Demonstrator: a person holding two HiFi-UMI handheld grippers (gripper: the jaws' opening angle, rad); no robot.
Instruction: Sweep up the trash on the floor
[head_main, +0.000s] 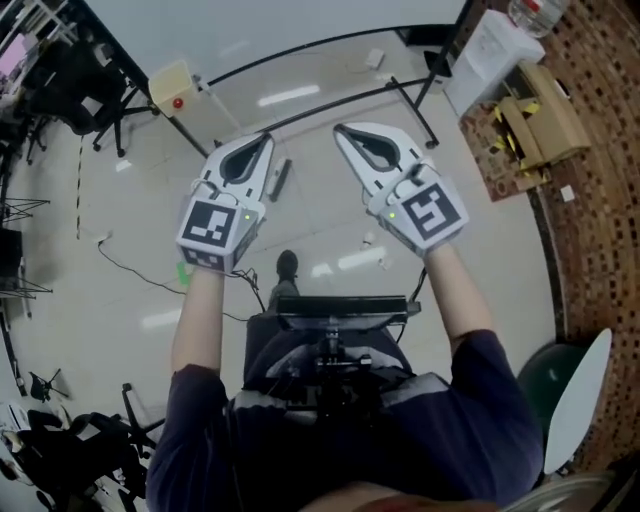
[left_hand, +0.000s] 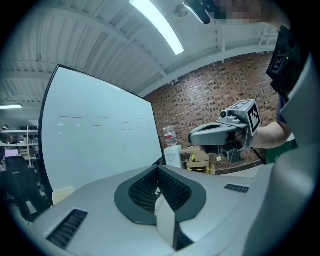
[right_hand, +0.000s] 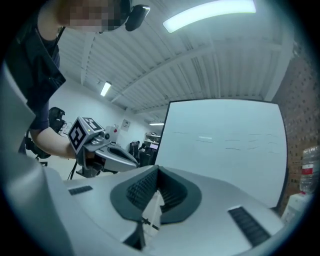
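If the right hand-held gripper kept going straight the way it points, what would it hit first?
Most likely the whiteboard, near its left edge; nothing shows between it and the right hand-held gripper, though depth is unclear.

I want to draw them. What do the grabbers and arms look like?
The left gripper and right gripper are pale grey pointed shells with dark ribbed pads. Each carries a cube with black-and-white square markers and a small green light. The person wears short dark-blue sleeves.
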